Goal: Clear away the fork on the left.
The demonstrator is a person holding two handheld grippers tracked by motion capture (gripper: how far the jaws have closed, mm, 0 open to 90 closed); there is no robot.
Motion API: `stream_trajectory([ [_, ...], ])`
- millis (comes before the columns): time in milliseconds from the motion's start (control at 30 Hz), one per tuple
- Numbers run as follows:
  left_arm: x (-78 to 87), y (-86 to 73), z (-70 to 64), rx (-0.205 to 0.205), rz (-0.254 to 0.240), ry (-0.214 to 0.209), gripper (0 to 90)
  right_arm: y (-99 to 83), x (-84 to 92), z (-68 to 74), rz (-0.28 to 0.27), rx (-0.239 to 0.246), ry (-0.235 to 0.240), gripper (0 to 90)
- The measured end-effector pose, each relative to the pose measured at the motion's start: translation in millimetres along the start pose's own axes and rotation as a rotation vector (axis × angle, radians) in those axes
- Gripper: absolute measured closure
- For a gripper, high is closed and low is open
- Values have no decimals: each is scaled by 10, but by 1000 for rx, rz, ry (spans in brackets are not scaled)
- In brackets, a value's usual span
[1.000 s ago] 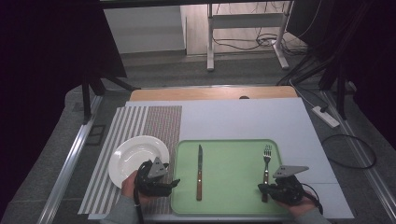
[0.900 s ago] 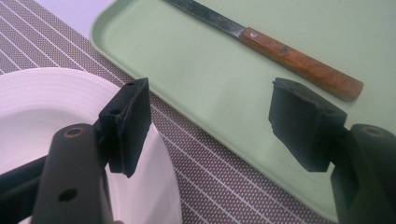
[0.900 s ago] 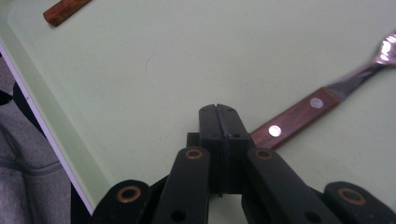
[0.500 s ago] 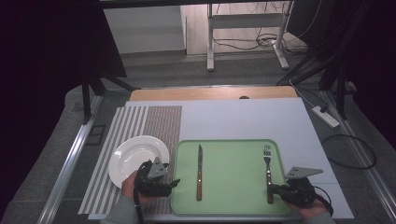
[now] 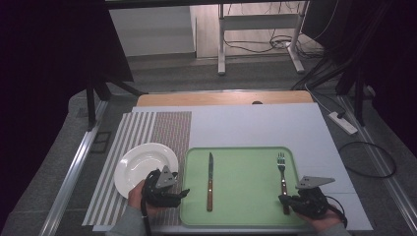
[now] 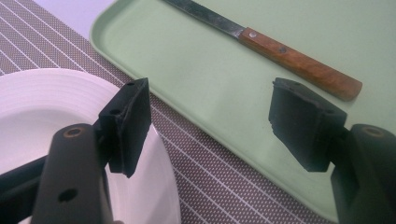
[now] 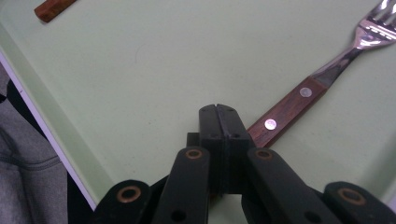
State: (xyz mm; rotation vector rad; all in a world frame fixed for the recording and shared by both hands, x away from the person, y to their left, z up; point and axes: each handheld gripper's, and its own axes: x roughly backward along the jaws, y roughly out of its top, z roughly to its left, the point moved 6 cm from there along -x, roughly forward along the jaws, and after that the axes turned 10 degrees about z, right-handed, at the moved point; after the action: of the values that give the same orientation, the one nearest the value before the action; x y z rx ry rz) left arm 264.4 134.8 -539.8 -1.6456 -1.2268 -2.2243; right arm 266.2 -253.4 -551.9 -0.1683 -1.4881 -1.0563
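A green tray (image 5: 246,162) lies at the table's front. On it are a wood-handled knife (image 5: 210,182) at the left and a wood-handled fork (image 5: 282,172) at the right, both pointing away from me. A white plate (image 5: 142,164) rests on the striped placemat (image 5: 147,132) left of the tray. My left gripper (image 5: 181,193) stands open and holds nothing. It straddles the plate's rim (image 6: 159,177) and the tray's left edge (image 6: 140,60), short of the knife handle (image 6: 303,65). My right gripper (image 7: 222,116) is shut at the near end of the fork handle (image 7: 289,107), with nothing seen between its pads.
The tray and placemat sit on a white board (image 5: 255,125) over a wooden tabletop (image 5: 221,98). A grey sleeve (image 7: 28,158) shows beside the tray's front edge. On the floor to the right are a power strip (image 5: 344,123) and cables (image 5: 369,157).
My right gripper has shifted slightly to the right near the fork's handle end. The left gripper, knife, fork and plate have stayed put.
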Motion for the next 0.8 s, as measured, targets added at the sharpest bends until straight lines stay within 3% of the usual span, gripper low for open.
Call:
stream_trajectory([
  [500, 15, 2, -4, -1, -6, 4, 302, -4, 19, -29, -2, -3, -7, 900],
  [800, 47, -8, 0, 11, -33, 18, 303, 201, 59, 113, -124, 80, 26, 900],
])
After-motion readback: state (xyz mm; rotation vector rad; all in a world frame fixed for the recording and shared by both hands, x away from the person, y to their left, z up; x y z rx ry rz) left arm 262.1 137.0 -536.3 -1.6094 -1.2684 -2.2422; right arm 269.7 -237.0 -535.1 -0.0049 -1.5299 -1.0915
